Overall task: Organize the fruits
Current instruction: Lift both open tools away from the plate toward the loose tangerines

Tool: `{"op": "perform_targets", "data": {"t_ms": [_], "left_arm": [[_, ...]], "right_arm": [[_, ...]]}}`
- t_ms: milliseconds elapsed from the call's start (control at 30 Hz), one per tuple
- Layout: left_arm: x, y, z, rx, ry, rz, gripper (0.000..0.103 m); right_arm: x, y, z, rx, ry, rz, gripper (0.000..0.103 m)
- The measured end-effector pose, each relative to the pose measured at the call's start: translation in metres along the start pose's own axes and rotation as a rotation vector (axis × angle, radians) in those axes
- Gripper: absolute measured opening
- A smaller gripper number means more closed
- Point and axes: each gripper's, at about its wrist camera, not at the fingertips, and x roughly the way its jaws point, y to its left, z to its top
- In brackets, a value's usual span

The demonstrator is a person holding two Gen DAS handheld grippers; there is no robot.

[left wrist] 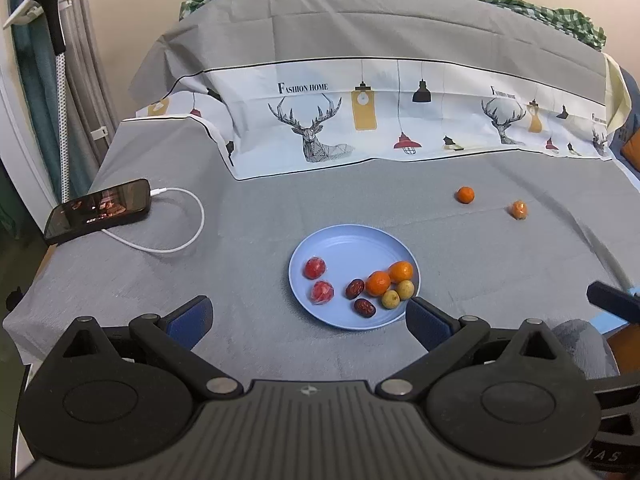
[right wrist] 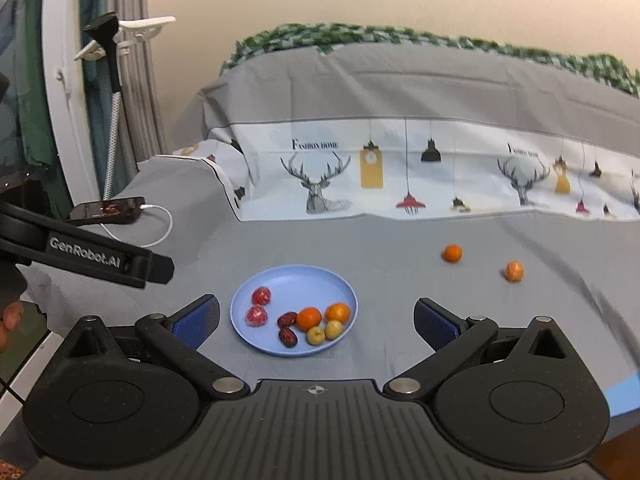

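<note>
Phone on white cable, grey cloth, deer-print sheet.

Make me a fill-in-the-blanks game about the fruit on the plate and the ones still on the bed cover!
1. The plate holding the fruit is colored ____.
2. The number of oranges lying off the plate on the grey cover is ____.
3. The white cable plugs into a ____.
4. Both the left gripper and the right gripper have their jaws ____.

Missing words: blue; two; phone; open
</note>
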Motion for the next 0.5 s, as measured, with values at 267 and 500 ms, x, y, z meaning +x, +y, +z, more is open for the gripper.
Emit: {"op": "perform_targets", "data": {"t_ms": [267,500], "left_arm": [[0.017,-0.015,0.012,0.020,0.032,-0.009,0.103],[0.038,-0.041,0.028,0.038,0.052,-0.038,0.103]], "right_arm": [[0.013,-0.019,-0.003,0.068,0.035,-0.009,0.102],[0.023,-0.052,0.000,0.142,0.007,-0.089,0.102]]}}
